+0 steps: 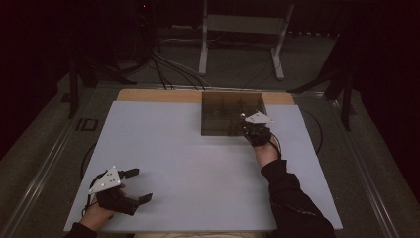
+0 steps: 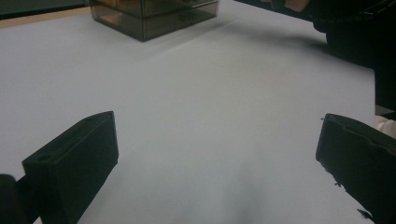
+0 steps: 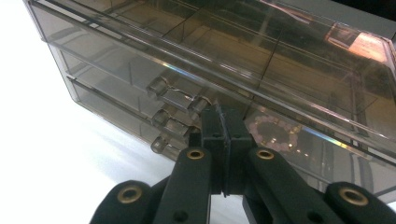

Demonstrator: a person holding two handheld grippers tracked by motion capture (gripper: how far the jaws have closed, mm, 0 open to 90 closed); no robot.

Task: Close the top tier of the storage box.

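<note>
At the near left corner of the table [image 1: 198, 168], the left gripper [image 1: 140, 185] rests low over the pale surface in the person's left hand [image 1: 96, 215], its jaws spread wide with nothing between them; in the left gripper view the two black jaws stand far apart over bare tabletop. Farther in, toward the right side, the person's dark sleeve [image 1: 292, 198] reaches forward across the table to the right hand [image 1: 266, 151], which carries the right gripper [image 3: 223, 121]. Its jaws are pressed together, pad against pad, and their tips sit right at the front of the smoky clear drawer box [image 1: 233, 113], just beside the small clear handles [image 3: 175, 95] of the stacked drawers; whether the tips pinch a handle cannot be told. Through the box's front, just right of the jaw tips, a pink bead bracelet [image 3: 275, 133] lies inside a drawer. The box stands near the table's far edge, right of the middle, well apart from the left gripper.
</note>
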